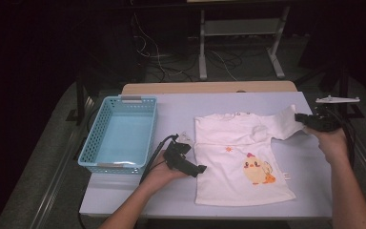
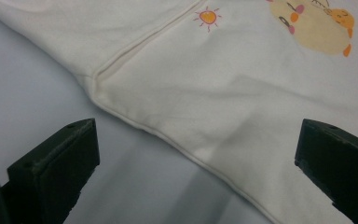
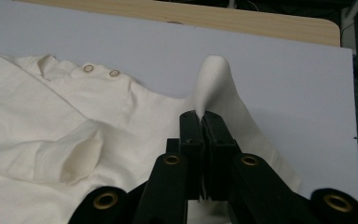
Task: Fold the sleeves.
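Spread flat on the pale blue counter [image 1: 248, 100] lies a soft, light white cotton baby shirt with a chick print [image 1: 240, 157], its right sleeve pinched in my right claw [image 3: 200, 114], while my left claw [image 2: 196, 154] gapes wide by its limp left side seam.

Basket [image 1: 119, 133] blocks left side; bare table [image 1: 310, 157] right of shirt [image 1: 240, 157].
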A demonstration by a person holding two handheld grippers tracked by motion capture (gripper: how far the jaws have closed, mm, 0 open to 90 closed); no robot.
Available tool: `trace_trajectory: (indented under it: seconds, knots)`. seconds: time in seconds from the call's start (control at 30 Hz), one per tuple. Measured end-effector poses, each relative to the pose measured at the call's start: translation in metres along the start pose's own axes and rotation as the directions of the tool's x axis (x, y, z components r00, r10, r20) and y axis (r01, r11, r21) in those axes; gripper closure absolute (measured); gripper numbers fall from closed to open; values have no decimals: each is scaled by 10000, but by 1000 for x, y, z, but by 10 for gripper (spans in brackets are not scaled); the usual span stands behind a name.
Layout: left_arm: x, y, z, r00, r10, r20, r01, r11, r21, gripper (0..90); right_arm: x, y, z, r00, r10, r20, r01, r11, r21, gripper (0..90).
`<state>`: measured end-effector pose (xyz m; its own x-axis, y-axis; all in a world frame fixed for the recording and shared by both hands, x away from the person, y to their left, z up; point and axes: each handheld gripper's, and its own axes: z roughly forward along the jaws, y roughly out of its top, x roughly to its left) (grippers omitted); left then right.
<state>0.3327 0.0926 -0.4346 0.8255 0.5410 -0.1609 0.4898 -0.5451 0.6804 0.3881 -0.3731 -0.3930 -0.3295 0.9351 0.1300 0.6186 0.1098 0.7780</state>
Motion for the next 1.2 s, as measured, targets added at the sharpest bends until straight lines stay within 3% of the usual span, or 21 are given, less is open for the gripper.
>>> trace_trajectory:
  seconds: [0.3, 0.73, 1.2]
  knots:
    - [0, 0, 1, 10000, 17, 46, -17, 10000, 18, 0, 9, 7, -2, 9993, -178, -341, 171, 9997, -197, 861]
    - [0, 0, 1, 10000, 13, 59, -13, 10000, 35, 0, 36, 22, -2, 9931, -777, -874, 736, 9961, -490, 861]
    - [0, 0, 1, 10000, 45, 60, -46, 10000, 37, 0, 61, 32, 9, 9852, -1092, -1320, 1019, 9929, -608, 861]
